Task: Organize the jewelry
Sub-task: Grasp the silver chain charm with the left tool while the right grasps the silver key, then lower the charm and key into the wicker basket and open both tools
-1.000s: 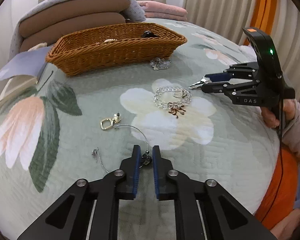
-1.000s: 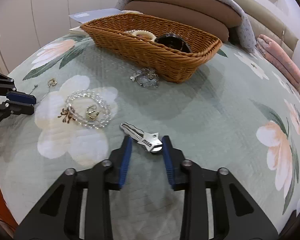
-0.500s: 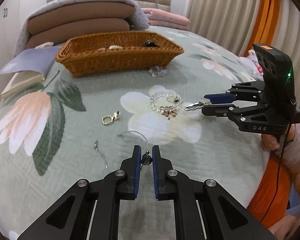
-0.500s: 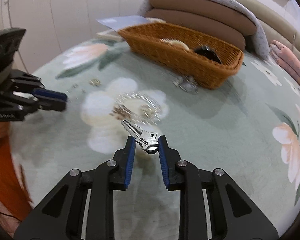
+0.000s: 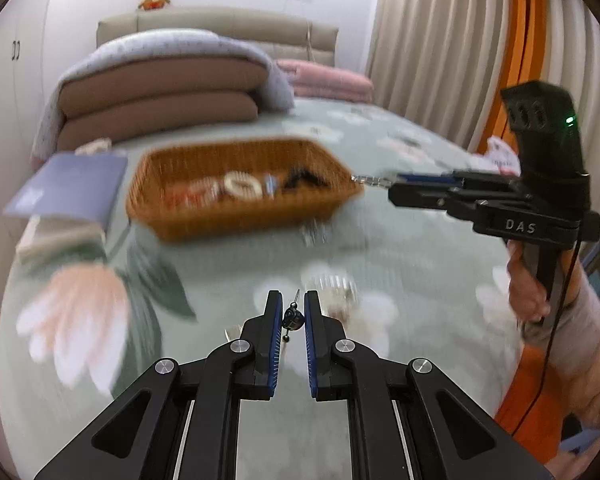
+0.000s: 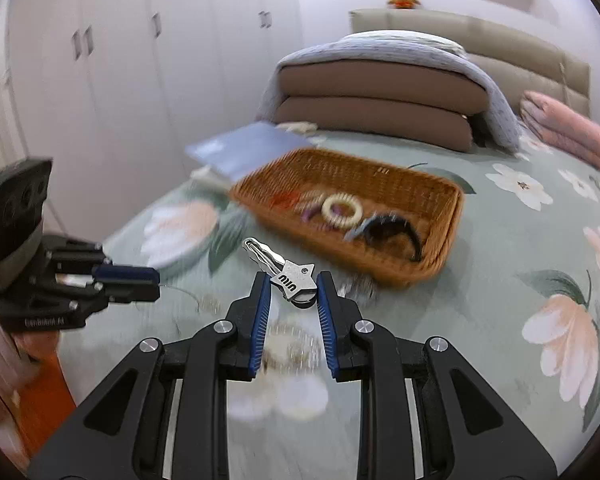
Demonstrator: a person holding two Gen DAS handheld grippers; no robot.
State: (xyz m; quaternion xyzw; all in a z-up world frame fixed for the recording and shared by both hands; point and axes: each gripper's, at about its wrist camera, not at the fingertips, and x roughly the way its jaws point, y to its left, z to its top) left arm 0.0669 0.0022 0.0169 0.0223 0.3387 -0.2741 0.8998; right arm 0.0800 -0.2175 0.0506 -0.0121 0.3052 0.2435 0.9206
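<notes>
- Silver metal: a key (image 6: 286, 270) with a star-shaped head is clamped between the blue pads of the right gripper (image 6: 290, 284), its blade pointing up and away, in the air above the bed (image 6: 500, 248).
- A dark bead (image 5: 292, 317) on a thin wire is pinched between the pads of the left gripper (image 5: 291, 312), also lifted clear of the quilt.
- A blurred bracelet (image 5: 334, 284) lies on a white flower of the quilt near the bed's near edge, just beyond the left gripper.
- A small silvery piece (image 5: 314, 234) lies on the quilt just beside the near wall of the basket (image 6: 416, 268).
- The wicker basket sits toward the head of the bed; inside it are a cream ring (image 6: 342, 210), a black curved piece (image 6: 392, 228) and a reddish item (image 6: 284, 200).
- A blue booklet (image 5: 70, 186) lies near the bed's left edge, beside the basket.
- Brown cushions (image 6: 376, 100) under a grey blanket are stacked at the head end, with a pink pillow (image 6: 568, 136) beside them.
- A hand (image 5: 528, 292) grips the right gripper's handle.
</notes>
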